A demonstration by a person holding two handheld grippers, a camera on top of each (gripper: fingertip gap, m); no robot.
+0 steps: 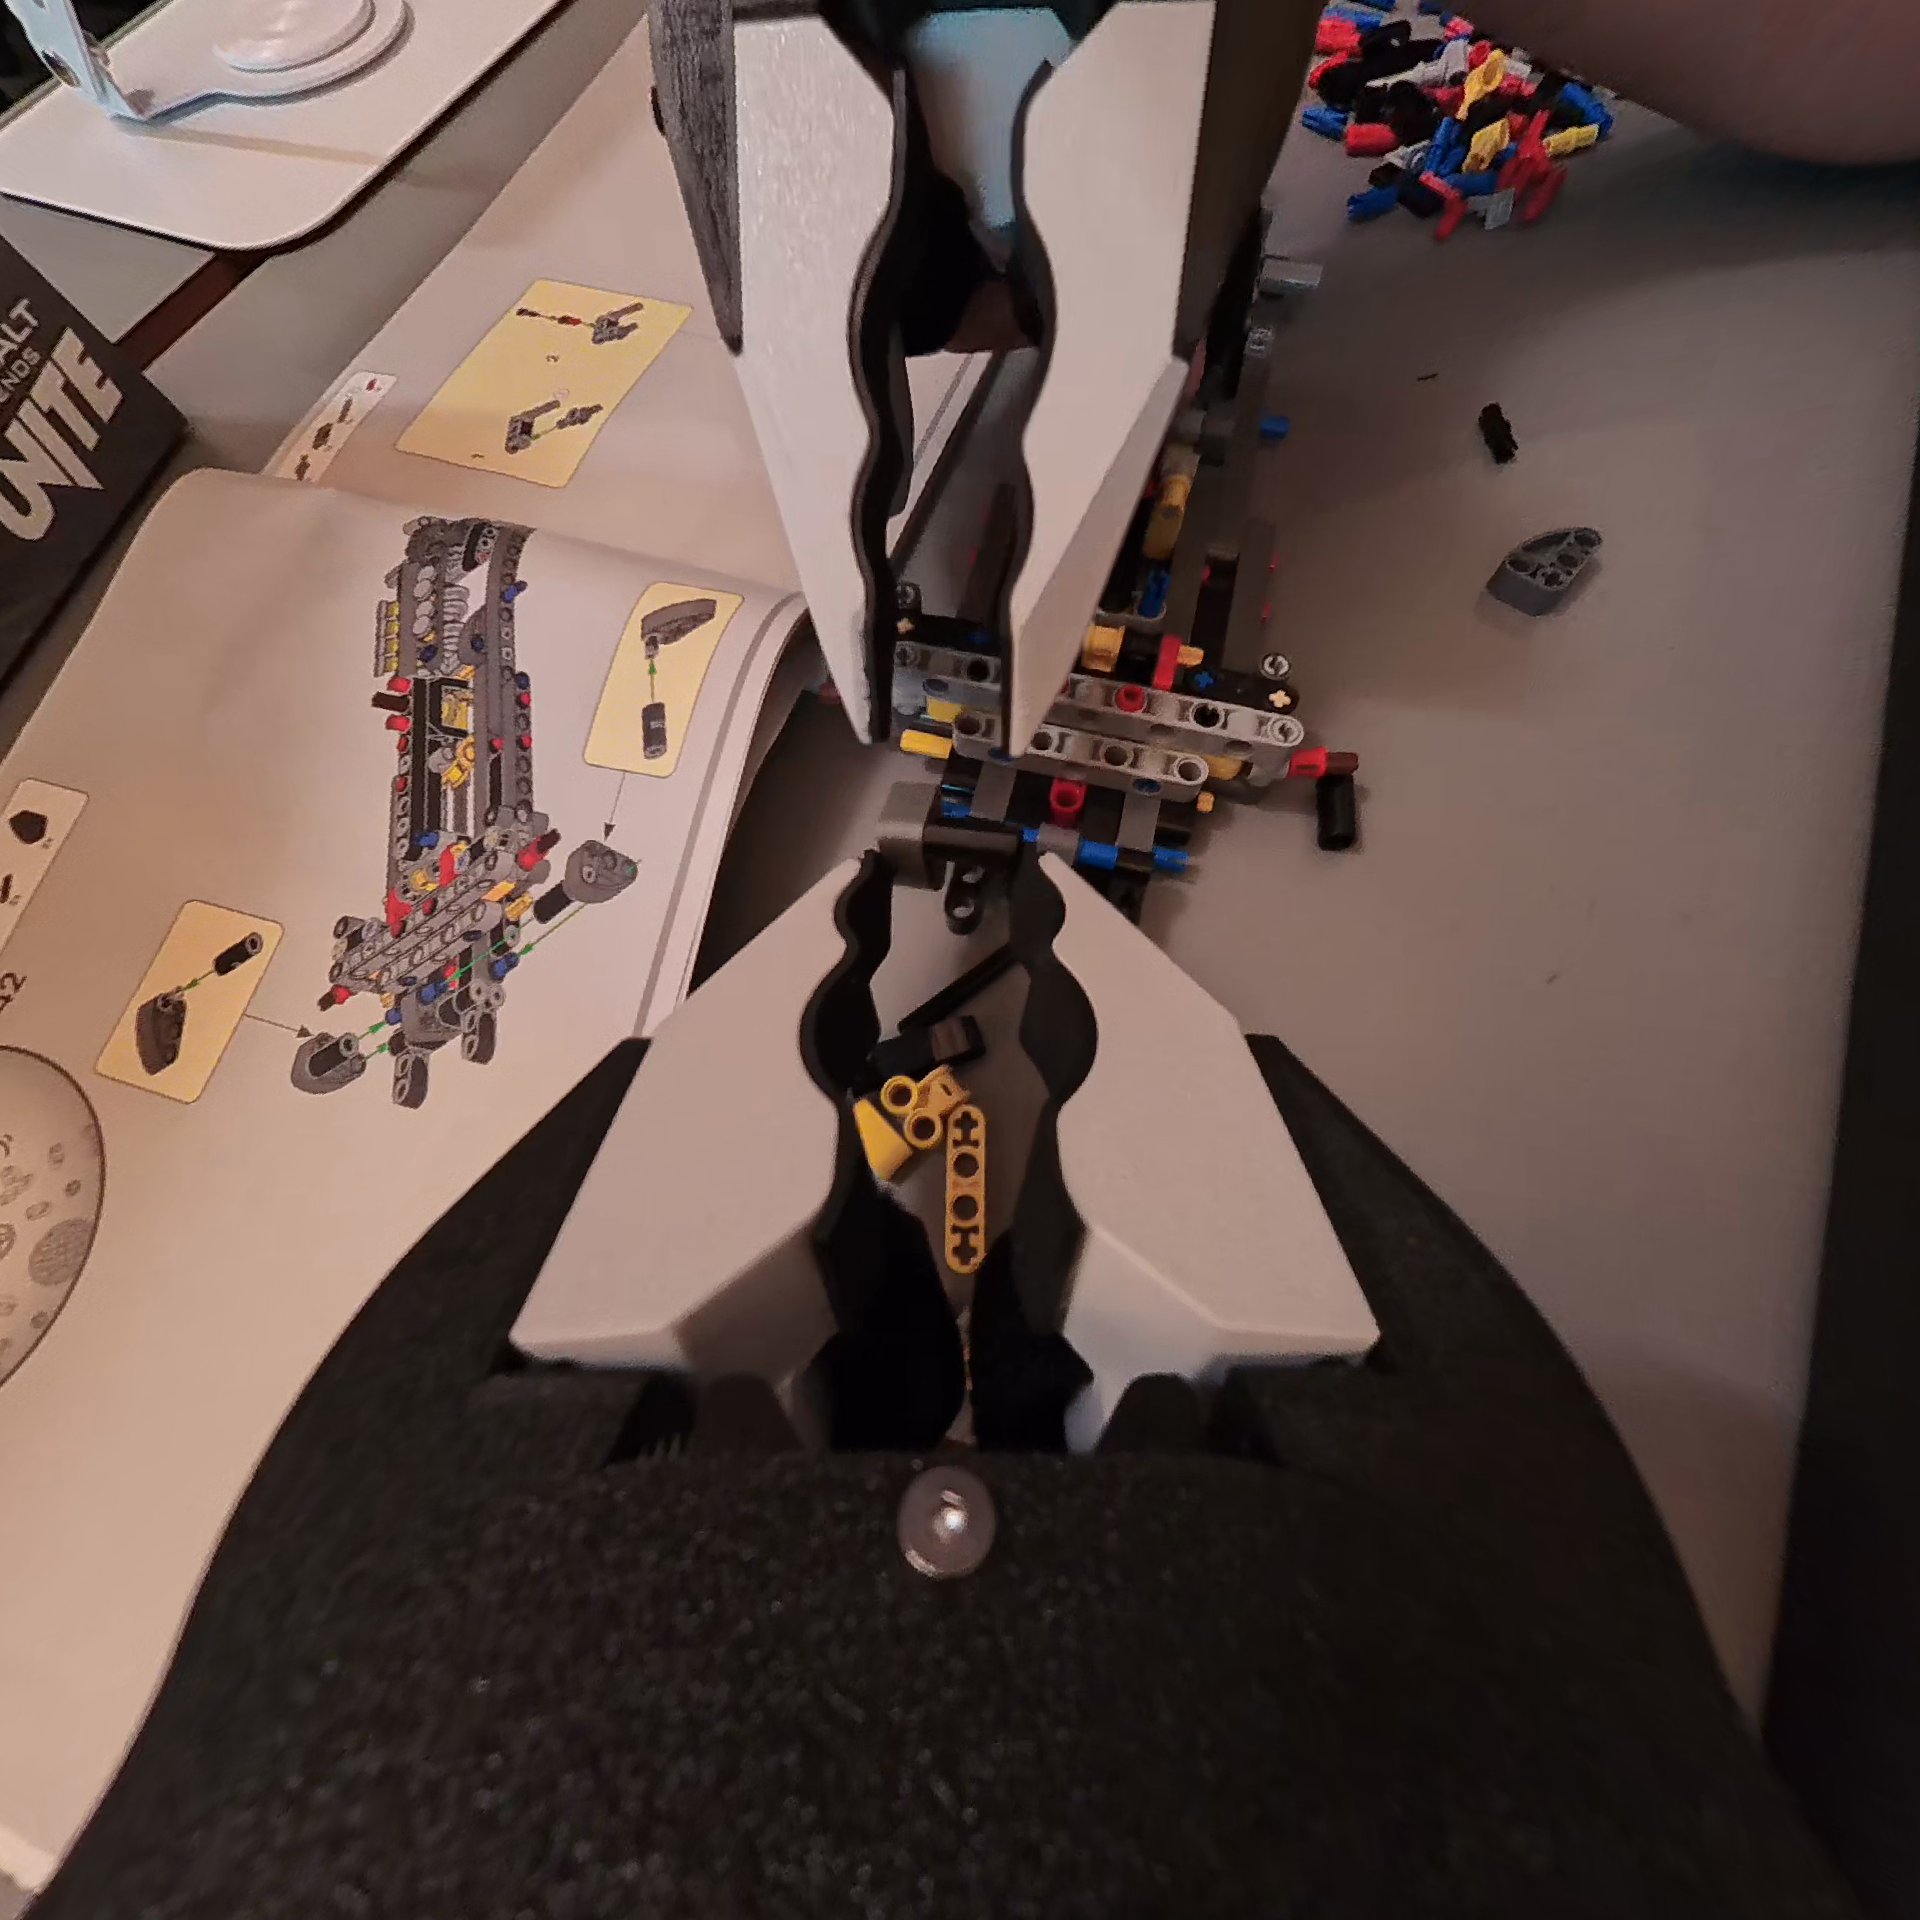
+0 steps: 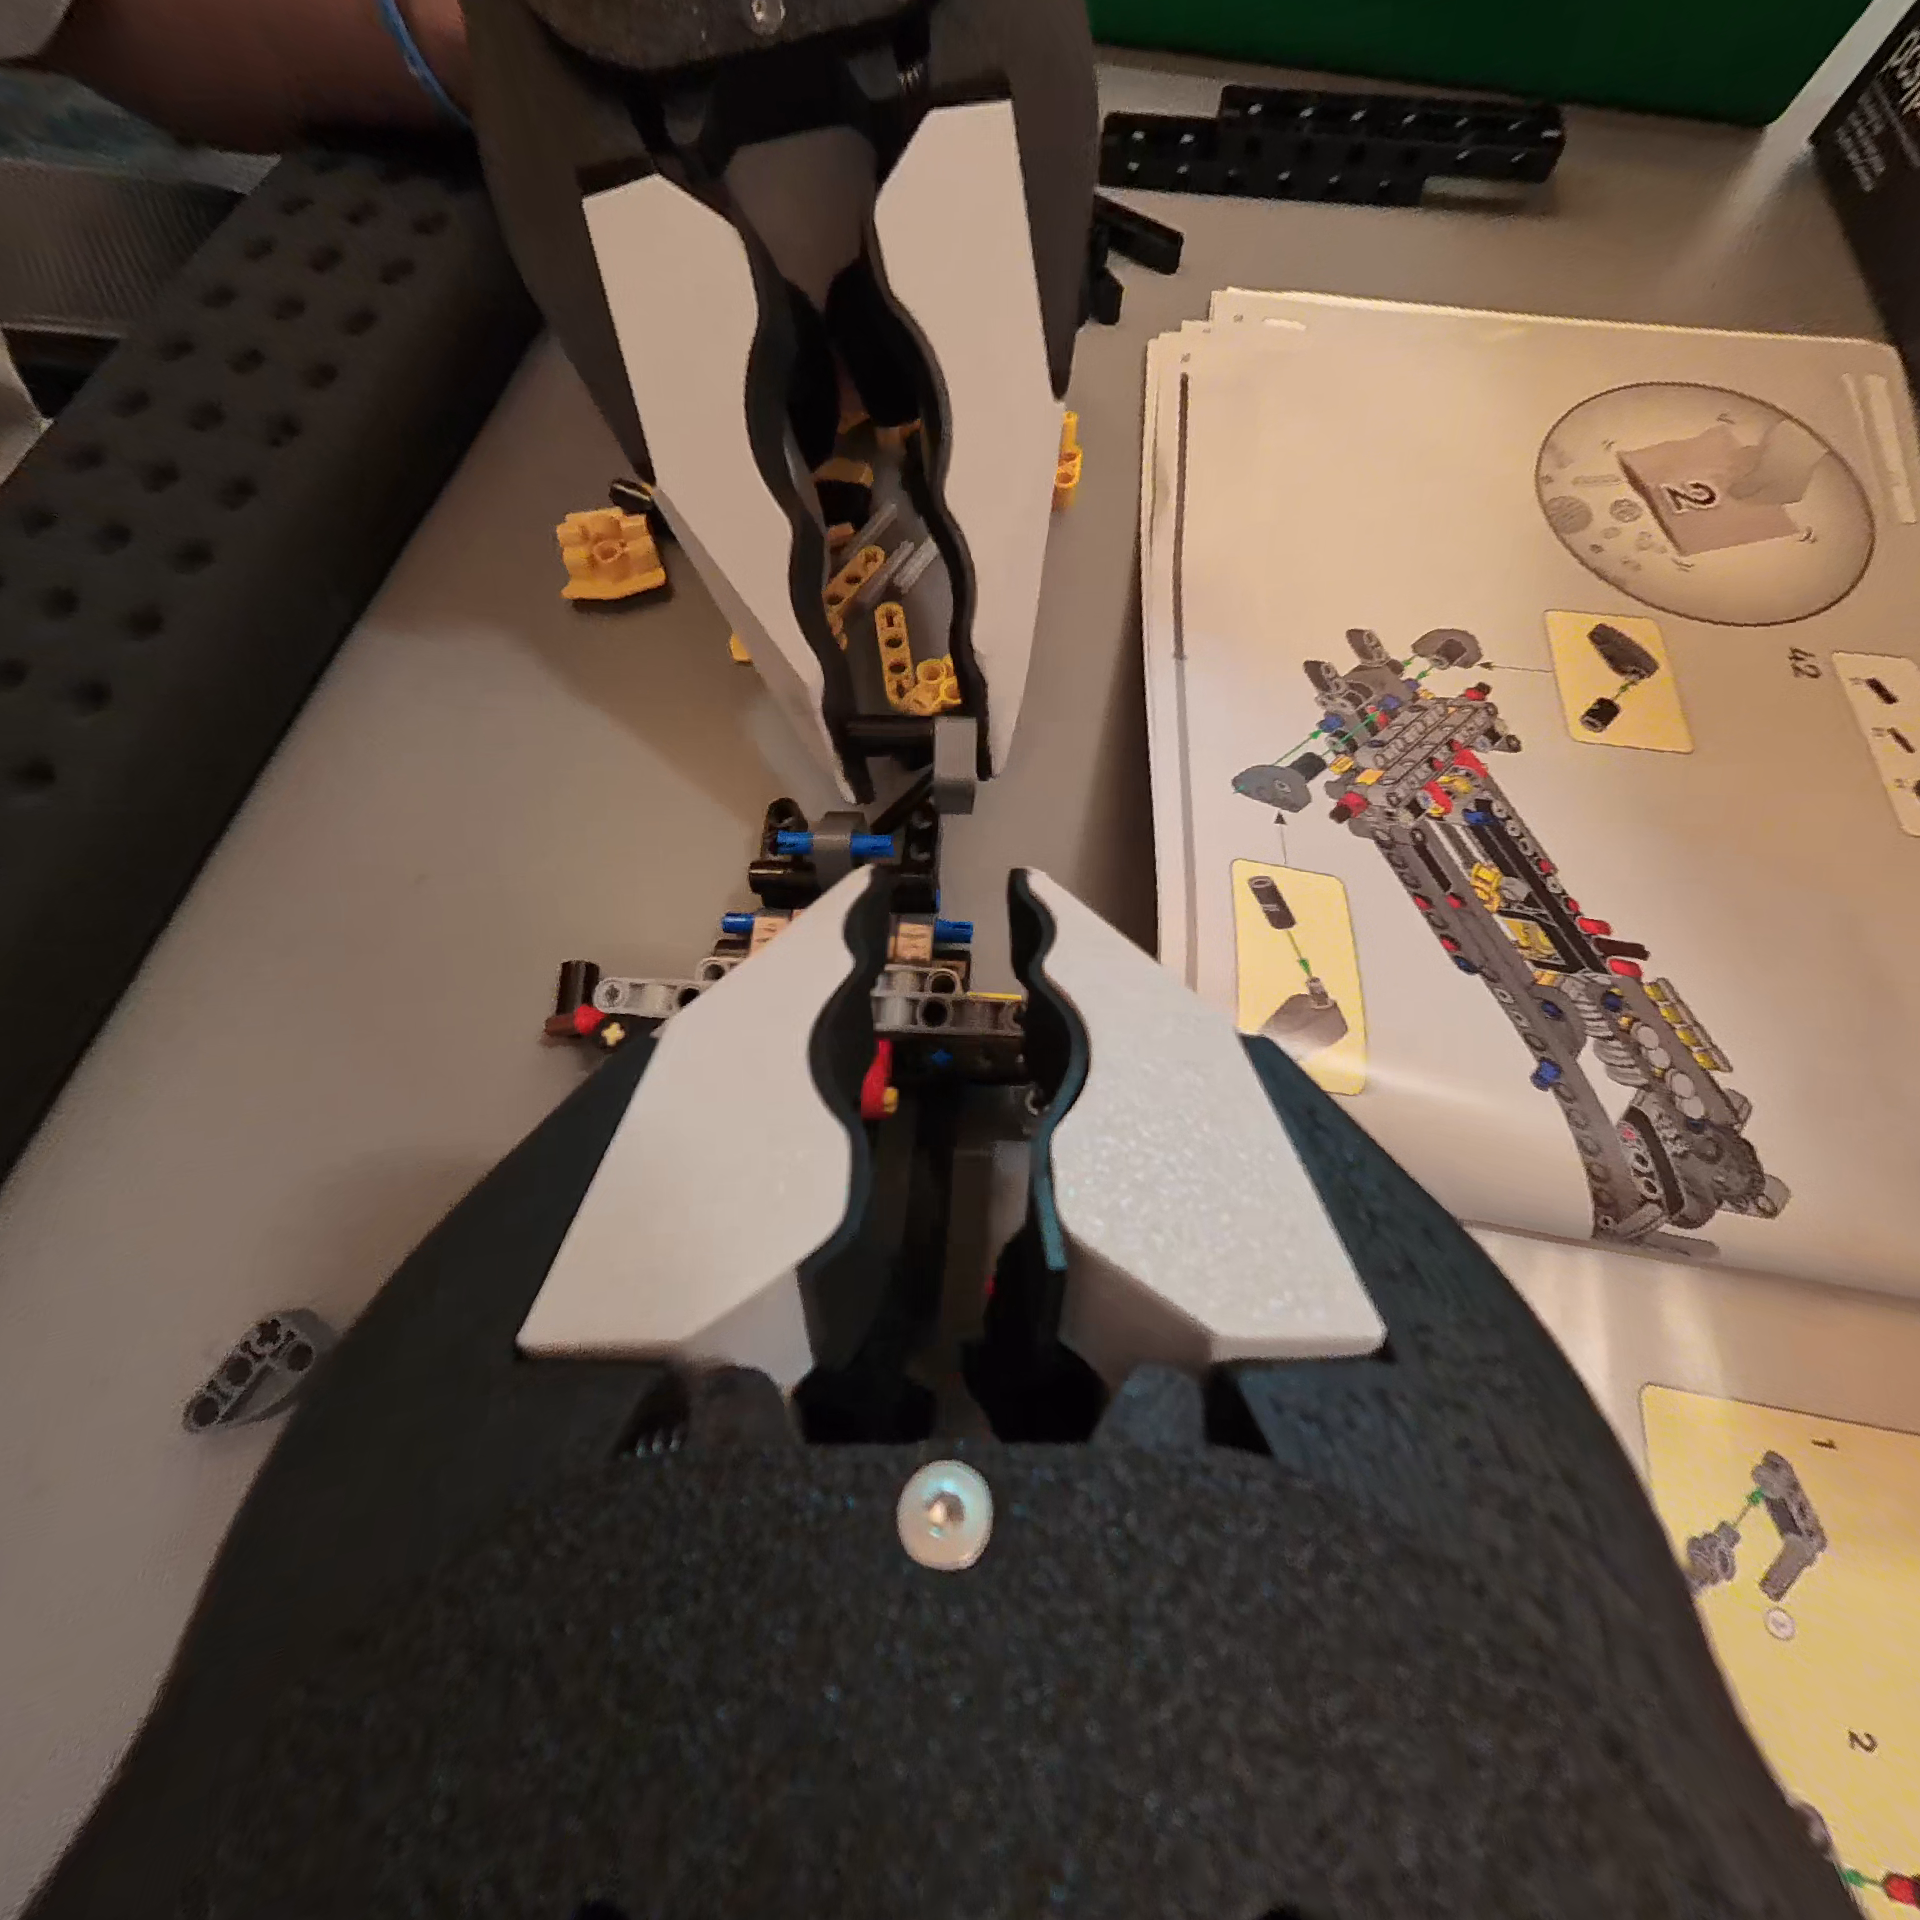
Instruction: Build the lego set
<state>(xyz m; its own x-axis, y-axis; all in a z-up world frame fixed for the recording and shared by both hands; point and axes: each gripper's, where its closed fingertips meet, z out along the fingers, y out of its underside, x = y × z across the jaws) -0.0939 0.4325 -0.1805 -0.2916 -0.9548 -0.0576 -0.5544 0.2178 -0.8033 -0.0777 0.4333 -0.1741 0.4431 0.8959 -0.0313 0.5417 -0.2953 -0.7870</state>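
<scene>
The left gripper (image 1: pixel 951 883), white-fingered on a black body, has its jaws closed on a grey-and-black connector (image 1: pixel 961 836) at the near end of the long grey, black and yellow beam assembly (image 1: pixel 1122 727), which lies on the pale bench (image 1: pixel 1558 1039). Just beyond, the right gripper (image 2: pixel 940 883) straddles the assembly's cross beams, jaws slightly apart and seemingly pinning rather than clamping. The build looks partly done: a dark grey rounded liftarm (image 1: pixel 1545 569), a black pin (image 1: pixel 1496 431) and a heap of red, blue, yellow and black pins (image 1: pixel 1455 114) farther off remain unused, and the open instruction booklet (image 1: pixel 312 831) shows end pieces still to add.
</scene>
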